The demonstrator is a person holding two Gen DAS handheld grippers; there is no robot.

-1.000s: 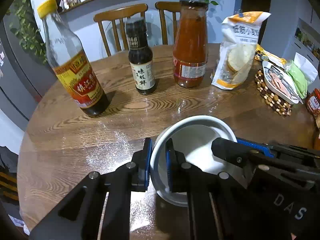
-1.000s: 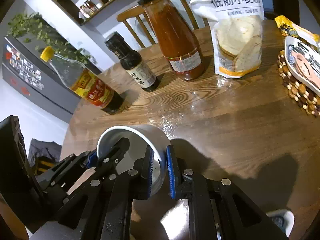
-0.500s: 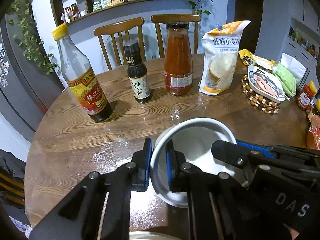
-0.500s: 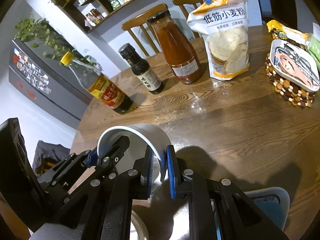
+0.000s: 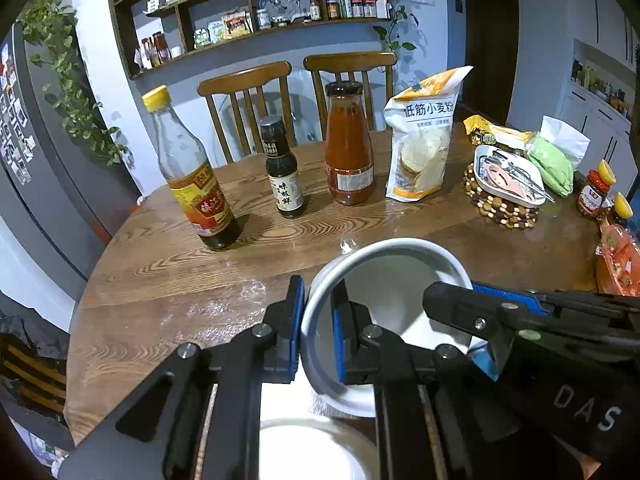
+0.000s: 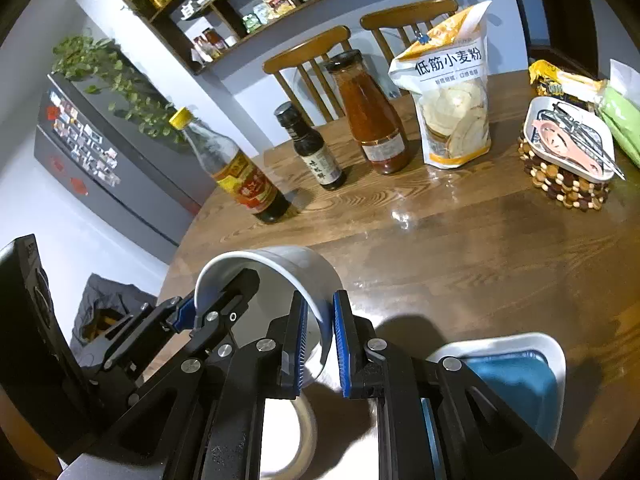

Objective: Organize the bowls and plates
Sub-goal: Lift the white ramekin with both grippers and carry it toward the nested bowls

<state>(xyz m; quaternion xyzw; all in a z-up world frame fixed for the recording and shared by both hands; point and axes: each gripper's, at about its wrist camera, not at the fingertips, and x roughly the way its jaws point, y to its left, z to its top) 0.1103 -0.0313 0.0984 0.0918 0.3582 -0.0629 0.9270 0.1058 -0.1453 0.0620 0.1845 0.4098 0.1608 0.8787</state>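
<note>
Pinched by its rim, the white bowl (image 5: 394,276) is held above the wooden table (image 5: 160,280) between left gripper (image 5: 316,332) and right gripper (image 6: 320,344); a second bowl (image 5: 312,448) is seen directly below the left gripper; a blue-lined plate (image 6: 516,376) lies just right of the right gripper.

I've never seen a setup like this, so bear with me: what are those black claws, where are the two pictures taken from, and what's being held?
No robot here: a person holds two hand-held pincers, each with its own camera looking along its fingers. One picture is from the left gripper, the other from the right gripper. Both are clamped on opposite sides of the rim of one white bowl, carrying it together above the round wooden table. On the table stand three bottles, a flour bag and a dish on a beaded mat. Another white bowl and a blue-and-white plate lie below.
</note>
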